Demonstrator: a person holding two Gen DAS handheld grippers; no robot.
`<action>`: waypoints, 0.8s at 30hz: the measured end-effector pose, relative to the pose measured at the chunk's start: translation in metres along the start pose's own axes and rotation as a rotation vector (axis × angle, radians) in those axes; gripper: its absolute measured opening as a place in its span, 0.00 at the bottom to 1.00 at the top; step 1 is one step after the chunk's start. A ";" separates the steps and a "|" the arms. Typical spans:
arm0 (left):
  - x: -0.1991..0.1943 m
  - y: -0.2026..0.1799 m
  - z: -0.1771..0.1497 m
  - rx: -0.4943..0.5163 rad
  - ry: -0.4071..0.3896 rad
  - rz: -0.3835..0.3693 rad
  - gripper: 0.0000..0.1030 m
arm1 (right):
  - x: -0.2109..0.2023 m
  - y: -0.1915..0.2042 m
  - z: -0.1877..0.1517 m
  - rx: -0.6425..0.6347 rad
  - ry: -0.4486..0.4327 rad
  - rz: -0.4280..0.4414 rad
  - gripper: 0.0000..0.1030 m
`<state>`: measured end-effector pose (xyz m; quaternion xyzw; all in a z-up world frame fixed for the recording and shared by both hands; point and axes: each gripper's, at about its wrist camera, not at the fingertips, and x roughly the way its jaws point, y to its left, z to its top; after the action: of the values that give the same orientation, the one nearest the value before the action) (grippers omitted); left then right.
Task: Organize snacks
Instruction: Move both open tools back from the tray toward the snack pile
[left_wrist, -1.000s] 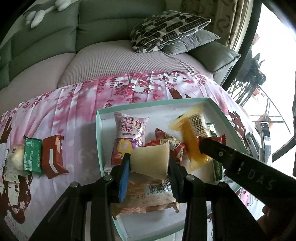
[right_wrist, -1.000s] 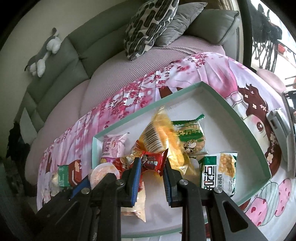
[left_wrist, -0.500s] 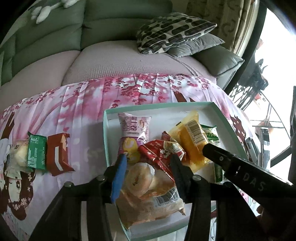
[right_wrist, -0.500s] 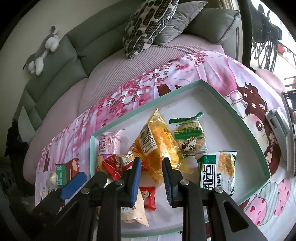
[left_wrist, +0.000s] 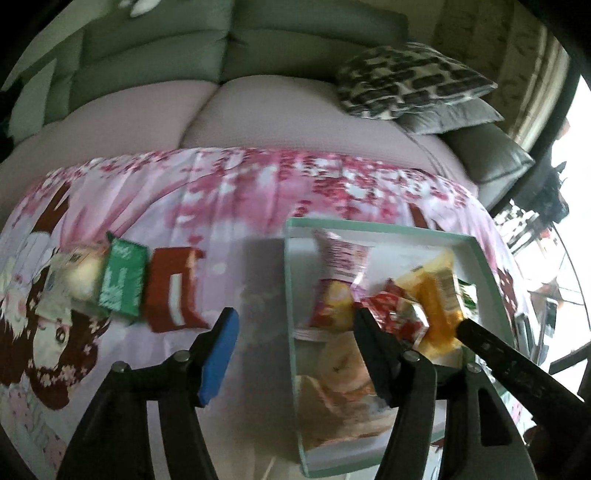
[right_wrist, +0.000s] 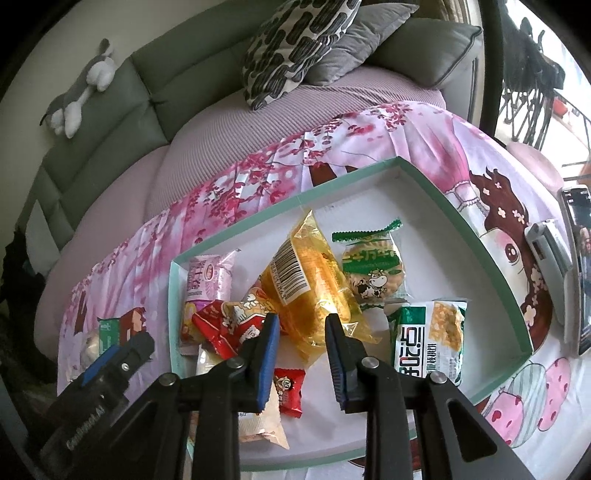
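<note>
A teal-rimmed white tray (right_wrist: 465, 229) on the pink cloth holds a yellow packet (right_wrist: 310, 273), a round green biscuit pack (right_wrist: 373, 269), a green-and-white bar (right_wrist: 432, 336), a pink packet (right_wrist: 210, 277), red packets (right_wrist: 229, 325) and a small red sweet (right_wrist: 290, 391). My right gripper (right_wrist: 301, 332) hovers over the yellow packet, jaws opening slightly, nothing pinched. My left gripper (left_wrist: 295, 332) straddles the tray's left rim (left_wrist: 290, 295), jaws opening and empty. A pale bun packet (left_wrist: 343, 384) lies in the tray by its right finger (left_wrist: 373, 350).
Left of the tray a red packet (left_wrist: 173, 291), a green packet (left_wrist: 123, 280) and a bun packet (left_wrist: 74, 277) lie in a row on the cloth. A phone (right_wrist: 576, 266) and a grey device (right_wrist: 546, 247) lie right of the tray. Sofa cushions (right_wrist: 295, 44) sit behind.
The left gripper let go of the pale bun packet, opened wide and slid left over the tray's rim. The right gripper dropped the small red sweet, which now lies in the tray's front.
</note>
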<state>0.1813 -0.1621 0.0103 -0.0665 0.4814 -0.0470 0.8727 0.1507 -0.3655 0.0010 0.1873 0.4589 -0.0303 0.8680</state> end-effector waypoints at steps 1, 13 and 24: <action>0.000 0.004 0.000 -0.012 0.001 0.007 0.69 | 0.000 0.000 0.000 -0.004 0.001 -0.003 0.29; 0.005 0.037 -0.002 -0.145 0.024 0.076 0.78 | -0.002 0.008 0.000 -0.043 -0.003 -0.037 0.66; 0.009 0.043 -0.004 -0.161 0.023 0.122 0.90 | 0.009 0.005 -0.001 -0.040 0.032 -0.054 0.88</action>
<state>0.1833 -0.1208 -0.0059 -0.1067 0.4968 0.0444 0.8601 0.1558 -0.3594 -0.0056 0.1579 0.4781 -0.0417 0.8630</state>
